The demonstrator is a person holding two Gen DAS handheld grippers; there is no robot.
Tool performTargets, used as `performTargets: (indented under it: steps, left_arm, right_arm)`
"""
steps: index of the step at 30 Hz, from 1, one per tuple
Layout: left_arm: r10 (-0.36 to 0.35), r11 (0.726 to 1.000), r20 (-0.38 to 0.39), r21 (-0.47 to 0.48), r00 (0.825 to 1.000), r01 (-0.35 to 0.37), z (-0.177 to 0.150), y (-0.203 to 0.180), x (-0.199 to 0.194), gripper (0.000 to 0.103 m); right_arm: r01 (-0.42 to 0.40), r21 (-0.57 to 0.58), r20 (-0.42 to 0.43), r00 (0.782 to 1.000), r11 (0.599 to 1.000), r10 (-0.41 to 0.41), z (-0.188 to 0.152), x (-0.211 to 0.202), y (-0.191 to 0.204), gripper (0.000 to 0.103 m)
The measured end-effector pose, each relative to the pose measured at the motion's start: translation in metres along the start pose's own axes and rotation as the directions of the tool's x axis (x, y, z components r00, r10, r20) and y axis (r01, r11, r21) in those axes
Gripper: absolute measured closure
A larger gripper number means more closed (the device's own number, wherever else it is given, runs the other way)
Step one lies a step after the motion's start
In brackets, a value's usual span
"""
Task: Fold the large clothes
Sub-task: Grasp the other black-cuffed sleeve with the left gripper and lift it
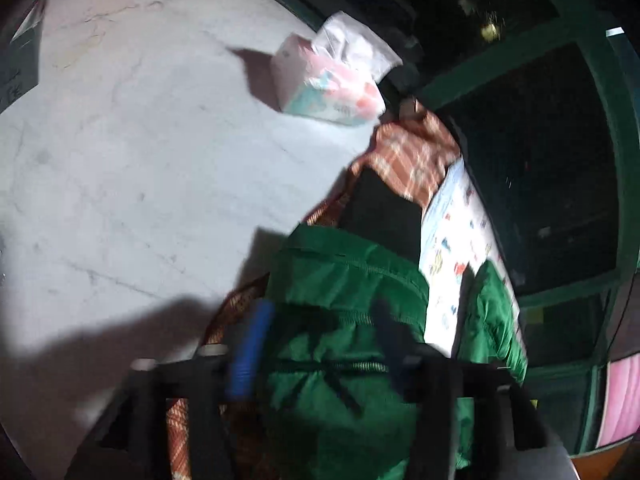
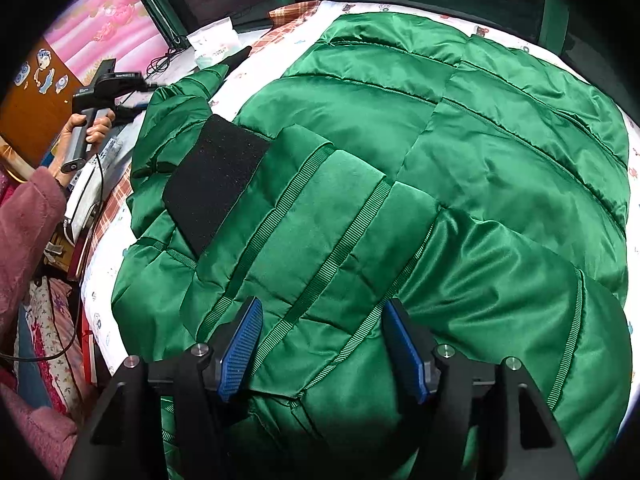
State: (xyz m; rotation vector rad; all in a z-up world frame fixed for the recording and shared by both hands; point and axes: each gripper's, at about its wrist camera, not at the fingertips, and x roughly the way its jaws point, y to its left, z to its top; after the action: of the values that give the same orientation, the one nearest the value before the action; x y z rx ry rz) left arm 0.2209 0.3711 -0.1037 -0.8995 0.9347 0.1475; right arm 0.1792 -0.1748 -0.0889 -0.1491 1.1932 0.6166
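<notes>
A large green padded jacket (image 2: 400, 168) lies spread on a white printed sheet (image 2: 280, 40), with a black patch (image 2: 216, 176) on its left part. My right gripper (image 2: 324, 344) is open just above the jacket's near folded part, blue pads on either side of a ribbed stripe. My left gripper (image 1: 320, 344) is open over a green sleeve end (image 1: 340, 320) at the table's edge; this view is blurred. The left gripper also shows in the right wrist view (image 2: 132, 100), held in a hand at the far left.
A tissue pack (image 1: 332, 80) stands on the white marble table (image 1: 120, 160). An orange plaid cloth (image 1: 408, 152) lies under the white sheet (image 1: 456, 232). Green window frames (image 1: 520, 60) and dark glass stand behind. A pink curtain (image 2: 104, 20), cables and clutter sit left.
</notes>
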Motion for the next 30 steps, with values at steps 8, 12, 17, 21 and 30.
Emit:
performTargets:
  steps: [8,12,17,21,30]
  left_arm:
    - [-0.012,1.000,-0.009,0.028,1.000,0.012,0.001,-0.001,0.014,0.038]
    - [0.006,1.000,-0.026,0.002,1.000,-0.005,0.002,0.003,0.029,0.040]
    - [-0.034,0.998,-0.031,-0.054,0.999,0.032,0.001,0.009,0.045,0.045]
    - [-0.018,0.997,0.036,-0.076,0.999,0.021,0.000,0.009,0.047,0.077]
    - [0.056,0.998,0.410,-0.052,0.910,-0.039,-0.020,-0.005,-0.029,0.093]
  right_arm:
    - [0.000,0.008,-0.002,1.000,1.000,0.000,0.000,0.001,0.001,0.030]
    - [0.004,0.006,0.001,1.000,1.000,-0.004,-0.001,0.001,0.002,0.029]
    - [-0.001,0.006,0.003,1.000,1.000,0.001,-0.001,0.002,0.001,0.029]
    - [0.000,0.009,0.005,1.000,1.000,0.000,-0.001,0.002,0.001,0.028]
    - [0.004,0.006,0.007,1.000,1.000,-0.004,0.000,0.003,0.001,0.028]
